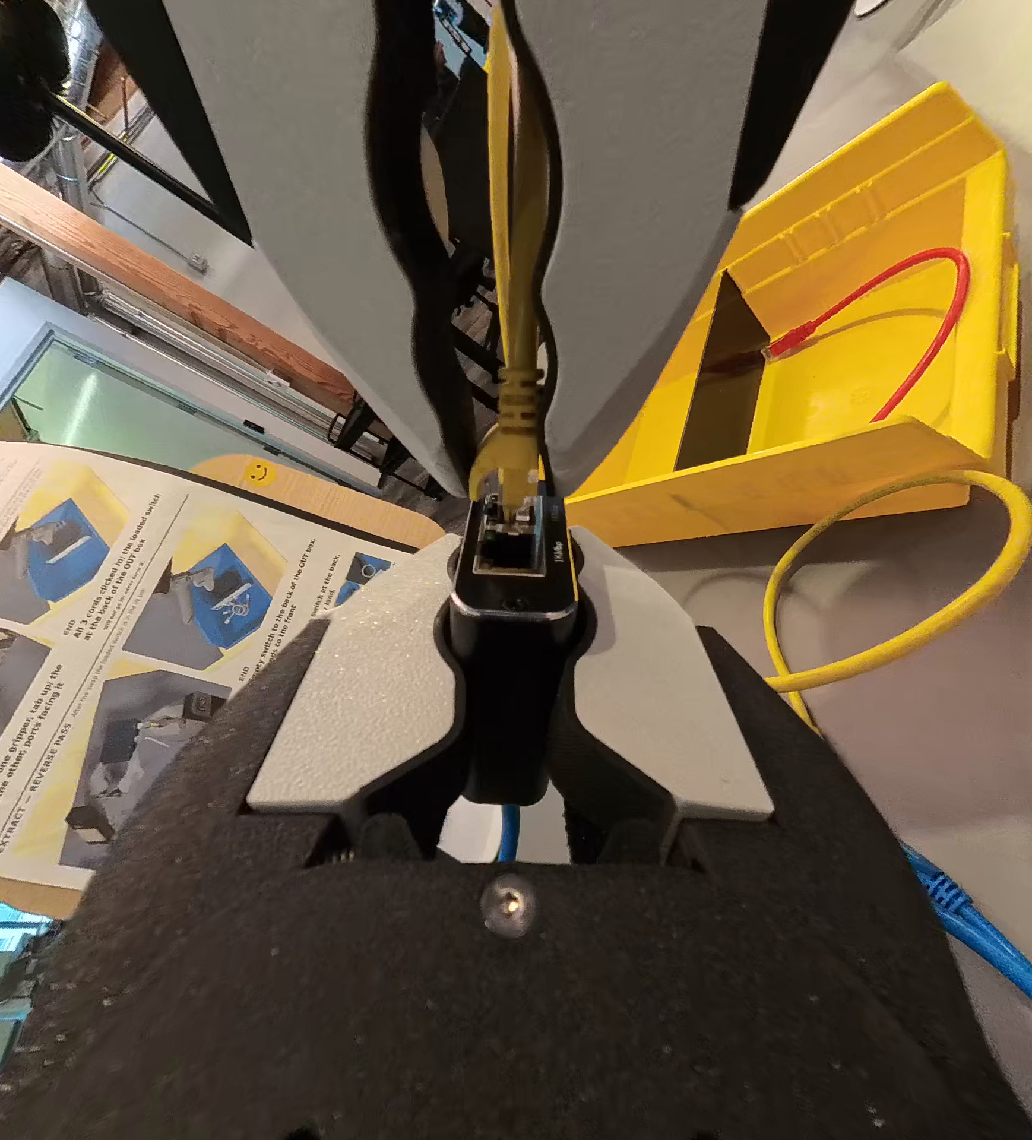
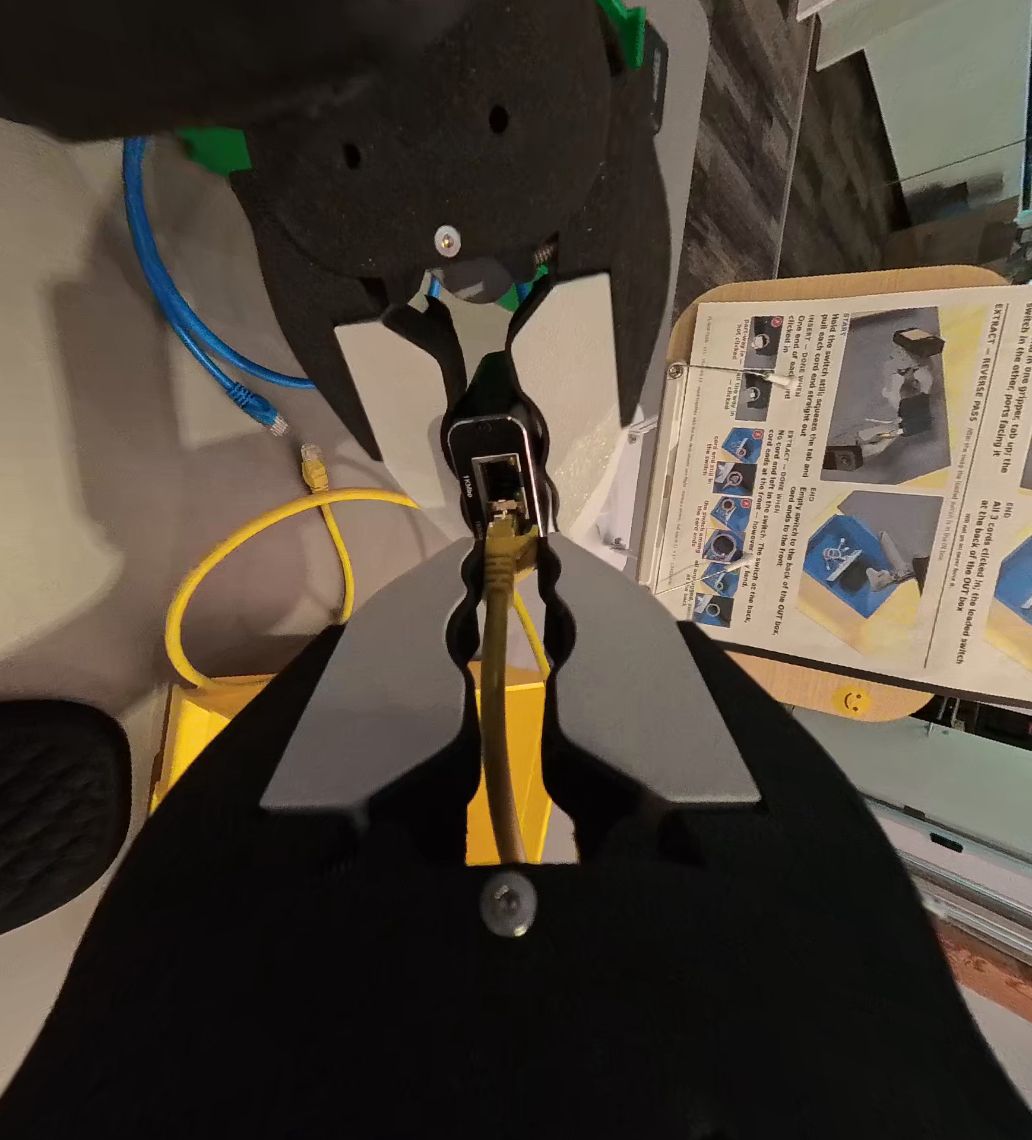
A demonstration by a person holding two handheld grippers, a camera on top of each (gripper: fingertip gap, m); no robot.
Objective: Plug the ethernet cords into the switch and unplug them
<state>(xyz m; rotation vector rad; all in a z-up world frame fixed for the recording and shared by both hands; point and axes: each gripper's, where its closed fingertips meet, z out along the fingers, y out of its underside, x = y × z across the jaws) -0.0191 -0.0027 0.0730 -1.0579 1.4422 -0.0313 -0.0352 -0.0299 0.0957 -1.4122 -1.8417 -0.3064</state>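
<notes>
The grey tabletop (image 1: 933, 771) carries one yellow bin (image 1: 840, 370), one printed instruction sheet (image 1: 100, 617) on a wooden board, and three ethernet cords: one yellow, one blue, one red. The bin holds the red cord (image 1: 908, 321), which curls inside it with its plug lying on the bin floor. The blue cord (image 2: 180, 308) lies loose on the tabletop, its free plug near the loose far plug of the yellow cord (image 2: 242, 543), whose slack makes a loop just in front of the bin.

There are two grippers, facing each other. The left gripper (image 1: 516, 592) has its fingers closed on the one black switch (image 1: 510, 678), held above the tabletop with its long axis along the fingers and its port face pointing at the right gripper (image 2: 504, 555). That one's fingers are closed on the yellow cord just behind its plug (image 2: 504, 530). The plug points straight at the switch and its tip sits in one port; the neighbouring port (image 1: 504, 555) is open.
</notes>
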